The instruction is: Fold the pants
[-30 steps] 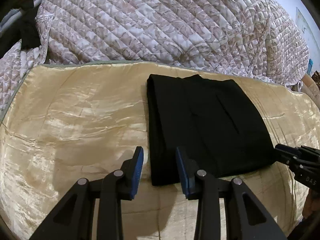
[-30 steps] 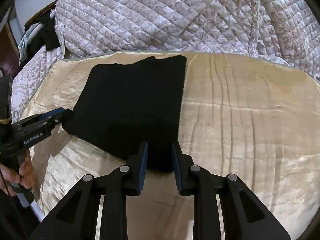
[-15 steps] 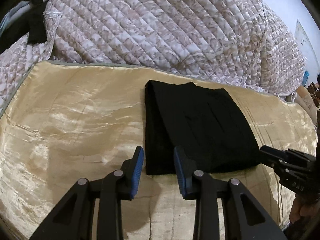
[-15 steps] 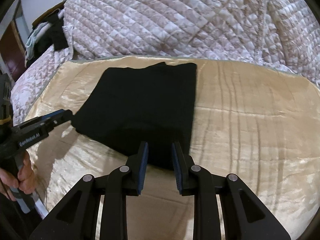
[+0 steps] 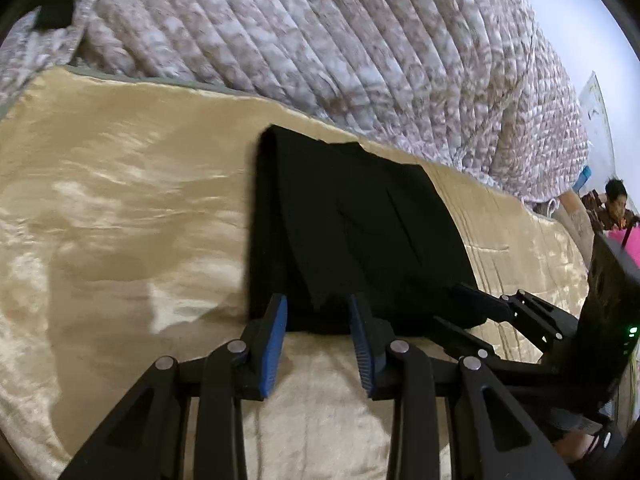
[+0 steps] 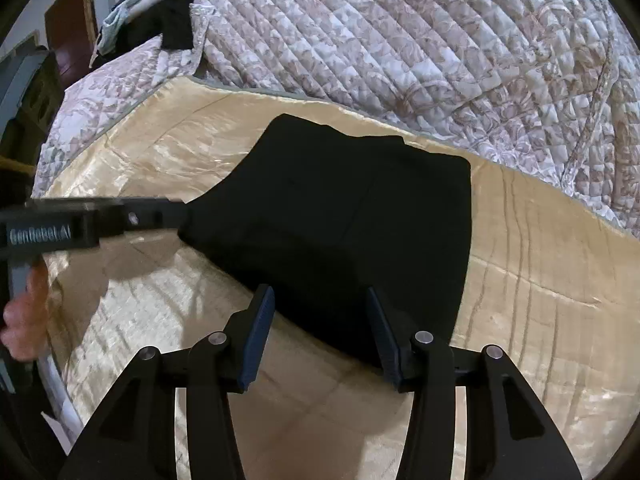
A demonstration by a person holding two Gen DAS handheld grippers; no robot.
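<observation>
The left wrist view is motion-blurred, and the right tongs (image 5: 472,312) cover the black pants' (image 5: 360,232) near corner

The left wrist camera sits low behind the left gripper (image 5: 318,340) and looks forward along its fingers (image 5: 274,336), close to the near edge of the black pants (image 5: 352,236) on the bed's gold cover (image 5: 120,208), and it is tipped a bit to one side. The right wrist camera sits just behind the right gripper (image 6: 320,336) and looks the same way from further right, also close to the pants (image 6: 340,216). Both views share the pants, the gold cover, the quilt (image 6: 400,40) at the back, and each sees the other gripper at its side.
</observation>
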